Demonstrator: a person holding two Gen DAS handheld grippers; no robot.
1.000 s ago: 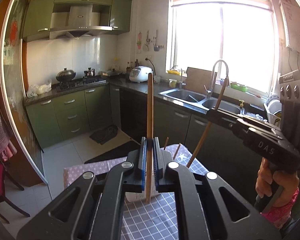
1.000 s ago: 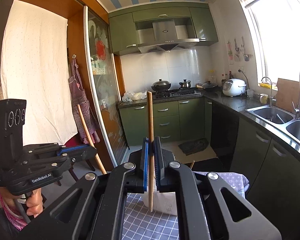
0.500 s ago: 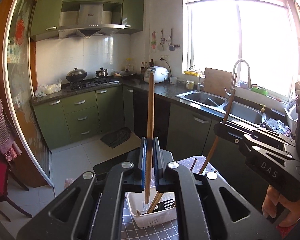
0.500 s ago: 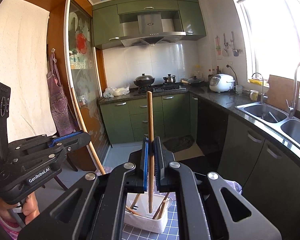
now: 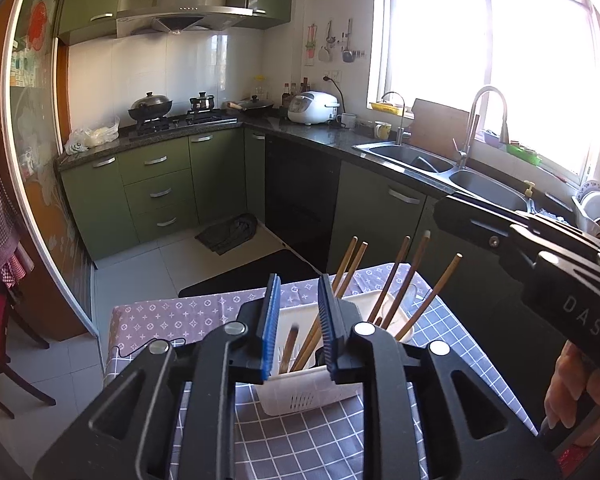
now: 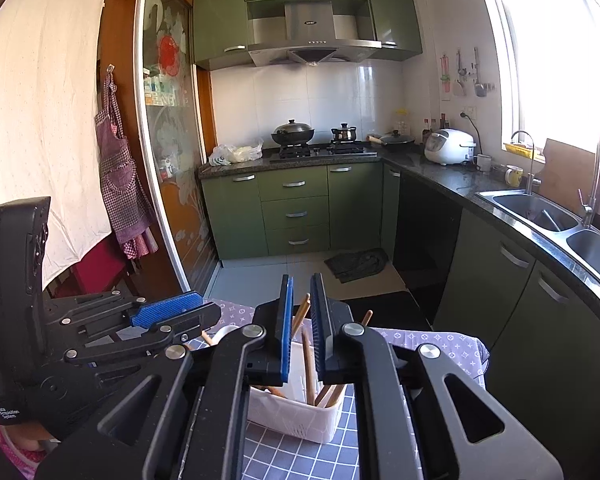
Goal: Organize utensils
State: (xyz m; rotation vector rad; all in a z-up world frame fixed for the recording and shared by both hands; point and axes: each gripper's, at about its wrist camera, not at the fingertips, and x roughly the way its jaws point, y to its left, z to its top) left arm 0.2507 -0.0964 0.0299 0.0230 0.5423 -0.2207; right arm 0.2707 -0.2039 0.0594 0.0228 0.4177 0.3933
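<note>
Dropping step: I judge that both hands are putting chopsticks into the white basket (image 5: 300, 396), which stands on the checked table cloth (image 5: 172, 320).
Left gripper (image 5: 298, 285): it is just above the near wall of the basket; its jaws have just been opening and now stand a little apart, with no stick pinched between them. One blurred stick (image 5: 290, 346) shows low in the gap, inside the basket.
Right gripper (image 6: 301, 284): it is also over the basket, from the other side; the gap is narrow but the blue pads touch nothing. One stick (image 6: 307, 360) stands in the basket under the gap.
Chopsticks (image 5: 392, 280): several lean in the basket, their upper ends above its rim and pointing toward the far side.
How they handle: probably light, stiff and smooth wood or bamboo, thin enough to turn or slip between flat pads.
Where to hold: I would take one near the middle, pads across its length, so that it hangs straight.
Risk: the basket looks light and could tip if a jaw pushes its rim.
</note>
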